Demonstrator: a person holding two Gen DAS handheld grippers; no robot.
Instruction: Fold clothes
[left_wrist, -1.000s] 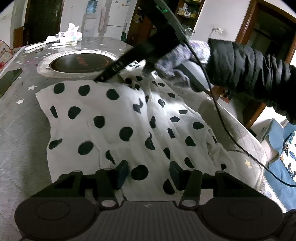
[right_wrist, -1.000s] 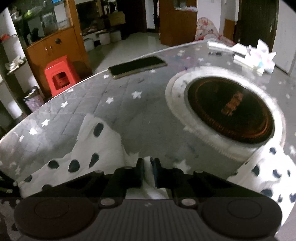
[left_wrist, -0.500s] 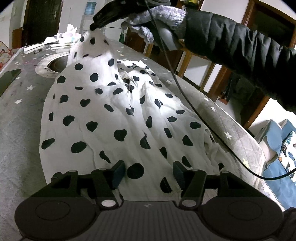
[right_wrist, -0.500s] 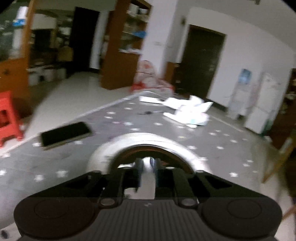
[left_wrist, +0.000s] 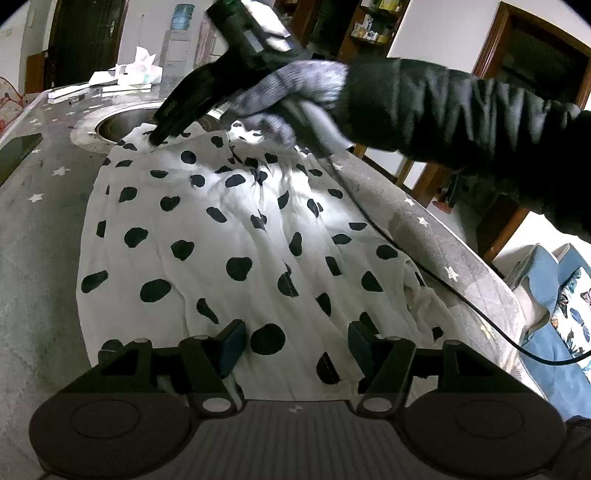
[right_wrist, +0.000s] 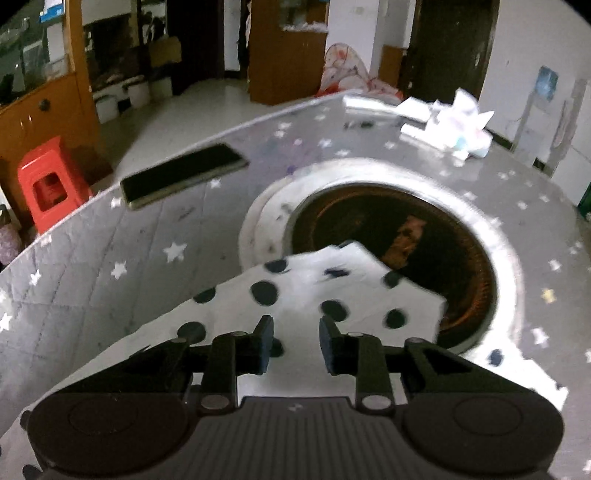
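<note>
Left wrist view: my left gripper (left_wrist: 295, 345) sits low with its jaws spread over the near hem of the polka-dot garment (left_wrist: 240, 236), pads not pressing, and they have just been opening further. The garment lies spread on the star-print tabletop (left_wrist: 40, 229). My right gripper (right_wrist: 295, 343) has just been opening too; its jaws stand slightly parted above the far corner, laid by the round burner recess (right_wrist: 424, 236), I judge to flatten it for folding.

blurred: tissue pile (right_wrist: 458, 129) | hidden: burner (left_wrist: 122, 125) partly under spotted cloth (left_wrist: 240, 240)
</note>
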